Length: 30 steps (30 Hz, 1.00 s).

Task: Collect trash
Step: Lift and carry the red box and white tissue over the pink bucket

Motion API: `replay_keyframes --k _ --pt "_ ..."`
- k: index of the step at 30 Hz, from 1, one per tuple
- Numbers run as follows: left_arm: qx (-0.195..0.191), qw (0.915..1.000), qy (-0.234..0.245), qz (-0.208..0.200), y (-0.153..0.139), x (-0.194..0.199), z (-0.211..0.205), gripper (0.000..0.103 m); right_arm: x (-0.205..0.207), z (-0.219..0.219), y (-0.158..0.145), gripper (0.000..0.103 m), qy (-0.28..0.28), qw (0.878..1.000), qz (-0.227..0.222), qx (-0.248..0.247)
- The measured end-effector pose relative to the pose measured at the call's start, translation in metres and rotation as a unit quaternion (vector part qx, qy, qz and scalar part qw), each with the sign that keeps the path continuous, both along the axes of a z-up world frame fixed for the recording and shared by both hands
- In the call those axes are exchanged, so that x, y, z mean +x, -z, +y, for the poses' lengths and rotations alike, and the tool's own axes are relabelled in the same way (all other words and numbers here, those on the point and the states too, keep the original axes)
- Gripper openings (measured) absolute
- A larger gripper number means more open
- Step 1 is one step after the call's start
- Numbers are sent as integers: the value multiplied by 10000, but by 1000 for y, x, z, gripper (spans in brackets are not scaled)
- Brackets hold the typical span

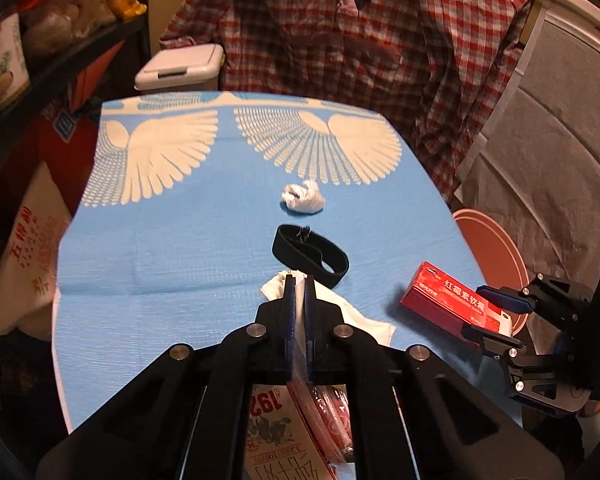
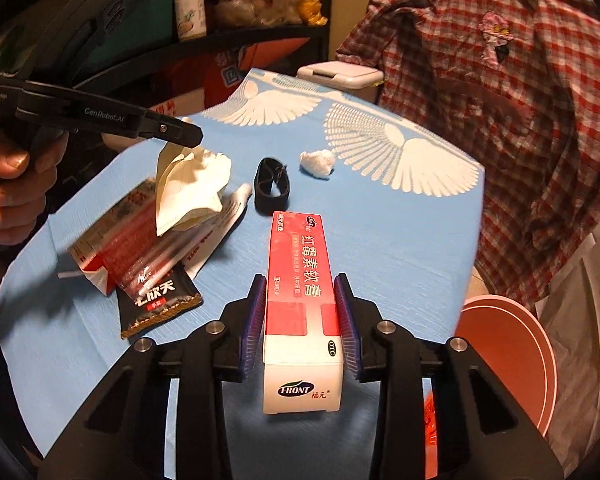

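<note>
My left gripper point(image 1: 299, 282) is shut on a bundle of trash held above the blue table mat point(image 1: 180, 240): a crumpled white tissue point(image 2: 192, 188) and clear and printed wrappers point(image 2: 140, 256) hang from it. My right gripper point(image 2: 300, 284) is shut on a red and white ointment box point(image 2: 302, 280), lifted over the mat's right side; it also shows in the left wrist view point(image 1: 448, 300). A crumpled white paper ball point(image 1: 303, 197) and a black elastic band point(image 1: 310, 256) lie on the mat. A black snack sachet point(image 2: 156, 304) lies by the hanging wrappers.
A pink round bin point(image 2: 504, 360) stands just off the mat's right edge. A white lidded bin point(image 1: 180, 66) stands behind the table. A plaid shirt point(image 1: 360, 40) hangs at the back. Shelves with bags point(image 1: 40, 40) fill the left.
</note>
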<state>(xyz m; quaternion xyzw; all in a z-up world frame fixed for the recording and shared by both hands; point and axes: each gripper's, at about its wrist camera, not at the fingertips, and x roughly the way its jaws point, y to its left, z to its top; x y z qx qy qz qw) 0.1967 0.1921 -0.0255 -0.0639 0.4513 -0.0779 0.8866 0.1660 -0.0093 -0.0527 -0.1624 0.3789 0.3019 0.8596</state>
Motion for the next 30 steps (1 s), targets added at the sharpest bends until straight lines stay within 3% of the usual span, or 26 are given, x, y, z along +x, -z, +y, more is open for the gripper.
replay_keyframes --k 14,30 --pt "-20 9990 -123 -422 -28 -24 -19 4 -18 -13 -26 35 377 9988 -323 53" --pt "-50 9979 -130 -638 -40 -44 -46 4 -25 -57 -56 35 1336 9884 -612 382"
